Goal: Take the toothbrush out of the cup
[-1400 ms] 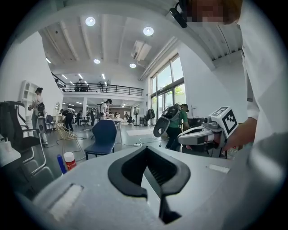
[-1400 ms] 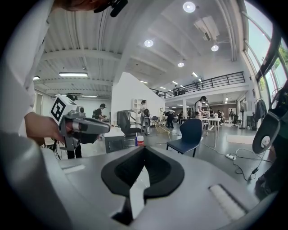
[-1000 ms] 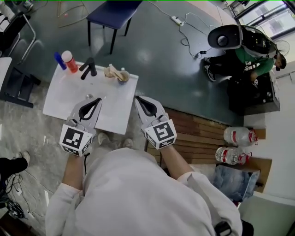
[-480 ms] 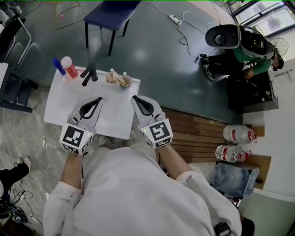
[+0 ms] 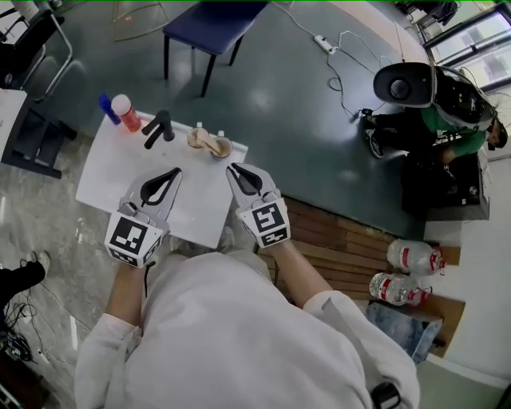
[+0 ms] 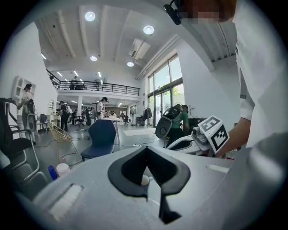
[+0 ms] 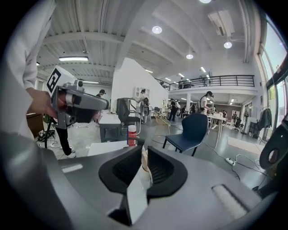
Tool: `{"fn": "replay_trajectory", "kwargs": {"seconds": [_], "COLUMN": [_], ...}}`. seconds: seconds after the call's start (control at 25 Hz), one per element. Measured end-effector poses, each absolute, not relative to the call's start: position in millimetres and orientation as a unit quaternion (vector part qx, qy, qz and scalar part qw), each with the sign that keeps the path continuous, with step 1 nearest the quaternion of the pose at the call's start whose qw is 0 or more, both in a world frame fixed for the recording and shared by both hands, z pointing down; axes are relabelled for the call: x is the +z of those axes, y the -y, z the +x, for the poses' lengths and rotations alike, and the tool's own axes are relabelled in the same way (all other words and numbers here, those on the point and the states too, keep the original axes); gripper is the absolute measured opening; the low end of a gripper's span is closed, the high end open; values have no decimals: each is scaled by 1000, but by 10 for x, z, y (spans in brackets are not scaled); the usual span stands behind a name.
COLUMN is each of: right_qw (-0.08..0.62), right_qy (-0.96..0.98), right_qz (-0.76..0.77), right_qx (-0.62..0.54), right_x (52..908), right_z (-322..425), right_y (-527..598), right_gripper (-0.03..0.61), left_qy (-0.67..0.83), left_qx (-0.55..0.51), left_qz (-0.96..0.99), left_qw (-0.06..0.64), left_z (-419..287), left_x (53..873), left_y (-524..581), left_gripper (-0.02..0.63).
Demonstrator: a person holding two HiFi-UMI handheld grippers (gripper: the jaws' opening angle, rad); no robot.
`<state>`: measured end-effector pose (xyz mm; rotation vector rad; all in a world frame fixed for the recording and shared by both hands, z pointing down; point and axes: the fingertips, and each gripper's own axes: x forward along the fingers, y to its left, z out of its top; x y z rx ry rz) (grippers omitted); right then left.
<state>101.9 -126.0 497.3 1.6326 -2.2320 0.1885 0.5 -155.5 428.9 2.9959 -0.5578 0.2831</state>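
Observation:
On the white table (image 5: pixel 112 164) a brown cup (image 5: pixel 222 148) stands near the far right corner, with a beige toothbrush (image 5: pixel 200 137) leaning out of it to the left. My right gripper (image 5: pixel 233 169) hovers just short of the cup. Its jaws are opening, a narrow slit shows between them and nothing is in it. In the right gripper view the cup (image 7: pixel 143 162) shows through that slit beyond the right gripper (image 7: pixel 144 150). My left gripper (image 5: pixel 171 172) is shut and empty over the table's middle. The left gripper (image 6: pixel 146 149) looks toward the cup (image 6: pixel 144 180).
A red-capped bottle (image 5: pixel 125 111), a blue item (image 5: pixel 107 107) and black handles (image 5: pixel 157 126) lie at the table's far left. A blue chair (image 5: pixel 211 20) stands beyond. Water bottles (image 5: pixel 407 256) rest on the wooden floor at right, where a person (image 5: pixel 447 92) crouches.
My right gripper has come forward and down toward the cup. The left gripper has edged forward over the table.

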Motion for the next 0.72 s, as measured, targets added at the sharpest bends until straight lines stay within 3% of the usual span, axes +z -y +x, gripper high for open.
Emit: {"fn": "replay_trajectory", "kwargs": {"seconds": [0.32,0.72], "right_qw": [239,292], "right_qy": [802,796], "right_qz": [542,520], "right_qx": [80,103], "right_x": [5455,6047], "right_z": [981,1006], "right_y": [1550,1904], "right_gripper": [148,226], "left_qy": [223,267], "left_qx": [100,106], "left_qz": [969,957], "left_qw": [42,43], "left_z": [-161,-437], "left_x": [4257,4252], "left_y": [1586,1613], "left_gripper": [6,6]}}
